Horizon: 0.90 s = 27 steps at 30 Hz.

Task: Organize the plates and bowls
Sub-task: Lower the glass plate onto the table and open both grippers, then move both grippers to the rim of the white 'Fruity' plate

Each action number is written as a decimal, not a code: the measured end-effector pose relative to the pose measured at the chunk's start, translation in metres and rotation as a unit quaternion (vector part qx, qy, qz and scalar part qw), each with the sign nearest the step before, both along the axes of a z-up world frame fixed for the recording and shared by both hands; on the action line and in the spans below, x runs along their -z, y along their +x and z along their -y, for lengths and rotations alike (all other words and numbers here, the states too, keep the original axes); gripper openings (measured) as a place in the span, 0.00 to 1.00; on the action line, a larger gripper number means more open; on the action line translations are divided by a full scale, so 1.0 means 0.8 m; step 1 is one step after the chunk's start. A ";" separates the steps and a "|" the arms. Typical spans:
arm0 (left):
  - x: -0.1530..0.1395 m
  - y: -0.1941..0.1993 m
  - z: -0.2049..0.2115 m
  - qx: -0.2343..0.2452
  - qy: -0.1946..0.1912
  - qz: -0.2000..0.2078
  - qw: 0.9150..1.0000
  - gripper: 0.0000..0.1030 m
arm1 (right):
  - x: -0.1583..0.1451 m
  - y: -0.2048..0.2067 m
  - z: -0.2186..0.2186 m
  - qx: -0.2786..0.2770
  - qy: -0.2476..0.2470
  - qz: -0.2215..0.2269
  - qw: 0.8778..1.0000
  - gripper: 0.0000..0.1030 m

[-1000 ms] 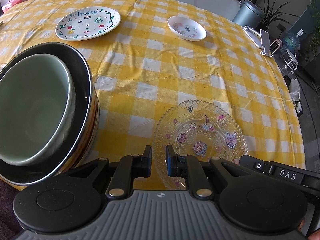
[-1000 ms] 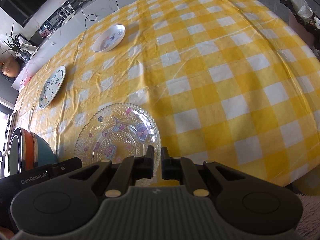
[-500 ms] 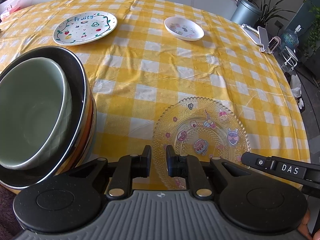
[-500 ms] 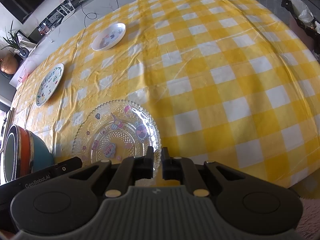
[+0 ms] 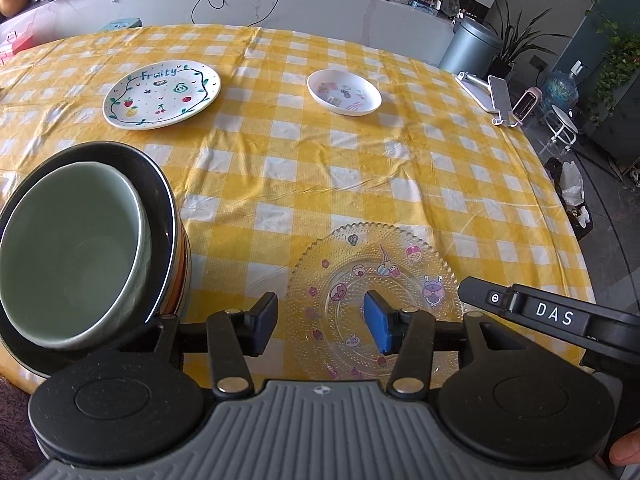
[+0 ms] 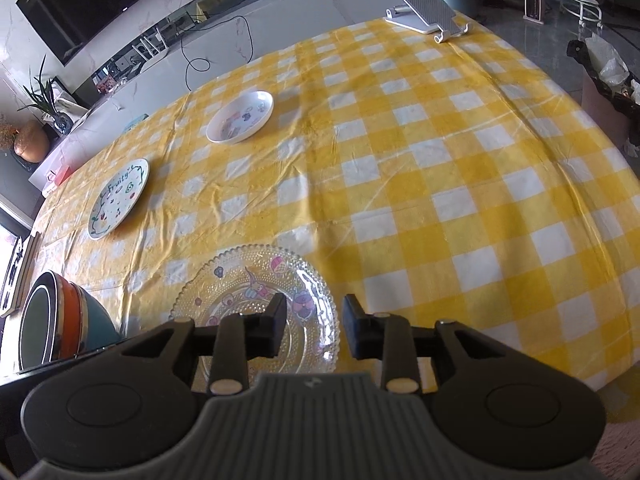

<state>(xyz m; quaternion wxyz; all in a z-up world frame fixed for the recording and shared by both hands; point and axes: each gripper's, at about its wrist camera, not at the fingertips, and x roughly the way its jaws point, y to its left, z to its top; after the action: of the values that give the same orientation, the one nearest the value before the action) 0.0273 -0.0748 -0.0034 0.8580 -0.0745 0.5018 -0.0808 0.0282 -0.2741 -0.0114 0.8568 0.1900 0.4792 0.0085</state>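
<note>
A clear glass plate with cartoon stickers lies on the yellow checked tablecloth near the front edge; it also shows in the right wrist view. My left gripper is open and empty above the plate's near left edge. My right gripper is open and empty above the plate's near right edge. A pale green bowl sits nested in a stack of dark, orange and teal bowls at the left. A white "Fruity" plate and a small white dish lie farther back.
A phone on a white stand sits at the table's far right edge, also in the right wrist view. The tablecloth covers a round table. A grey bin and plants stand beyond it.
Both grippers have opened from shut and have pulled up and back a little. The plates and bowls have not moved.
</note>
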 end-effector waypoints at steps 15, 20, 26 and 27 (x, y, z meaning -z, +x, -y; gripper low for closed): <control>-0.063 0.011 -0.018 0.016 -0.027 0.048 0.998 0.66 | -0.039 0.003 -0.022 0.013 -0.019 0.111 0.994 0.63; -0.090 0.035 -0.044 0.028 -0.004 0.067 0.997 0.66 | -0.041 0.021 -0.044 0.010 -0.028 0.121 0.992 0.63; -0.113 0.069 -0.090 0.048 0.022 0.093 0.994 0.69 | -0.036 0.050 -0.082 -0.017 -0.022 0.127 0.991 0.63; -0.115 0.076 -0.100 0.049 0.023 0.094 0.994 0.70 | -0.035 0.055 -0.088 -0.022 -0.026 0.127 0.991 0.63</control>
<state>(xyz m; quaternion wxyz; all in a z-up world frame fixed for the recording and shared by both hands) 0.0877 0.0050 0.0886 0.8977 -0.0220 0.4240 -0.1175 0.0720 -0.2038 0.0166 0.9152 0.1541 0.3703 0.0393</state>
